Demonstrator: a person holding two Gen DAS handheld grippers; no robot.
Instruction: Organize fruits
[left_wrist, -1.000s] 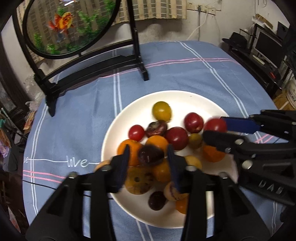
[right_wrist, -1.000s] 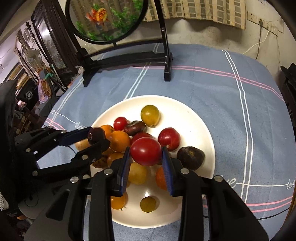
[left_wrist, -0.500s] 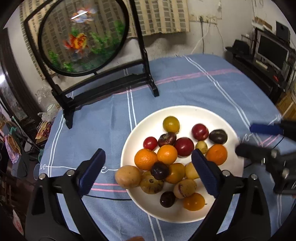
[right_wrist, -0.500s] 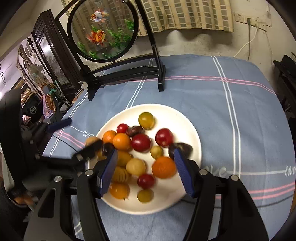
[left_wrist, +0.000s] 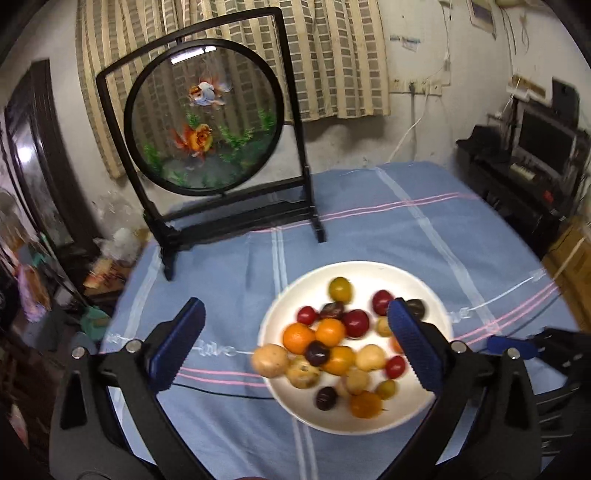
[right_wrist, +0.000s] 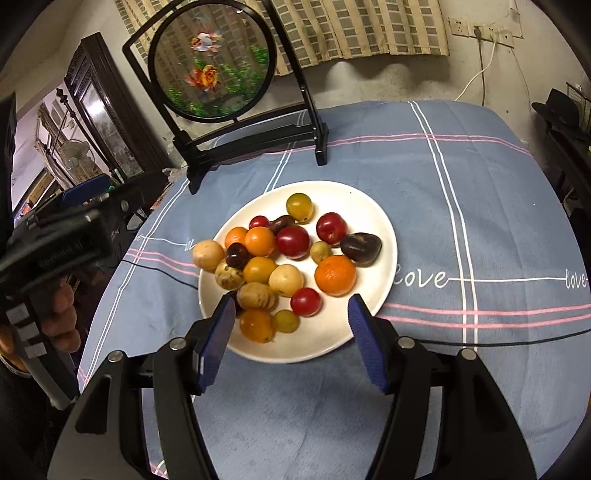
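From the left wrist view, we see our left gripper (left_wrist: 293, 345) with its jaws spread wide; they have just been opening, and nothing is clamped between them. Beyond the blue pads (left_wrist: 177, 345) lies a white plate (left_wrist: 402, 277) on a blue striped cloth (left_wrist: 424, 229), to the right of centre. The plate is heaped with fruit (left_wrist: 332, 345): oranges, red and dark plums, yellow and brown rounds, slightly blurred. One tan fruit (left_wrist: 269, 360) sits at the plate's left rim. At the far left of the table stands a round goldfish screen (left_wrist: 205, 118) in a black frame. Our right gripper (left_wrist: 517, 347) shows at the right edge, just beside the plate.

From the right wrist view, we see our right gripper (right_wrist: 291, 332) with jaws apart, having just opened, holding nothing. Its pads sit over the near rim of the plate (right_wrist: 369, 206). The fruit (right_wrist: 288, 254) is piled in the plate's left and middle; a large orange (right_wrist: 335, 275) and a dark fruit (right_wrist: 362, 248) lie to the right. The screen (right_wrist: 212, 61) stands far left. Our left hand (right_wrist: 61, 317) grips the left gripper (right_wrist: 74, 218) at the left edge.
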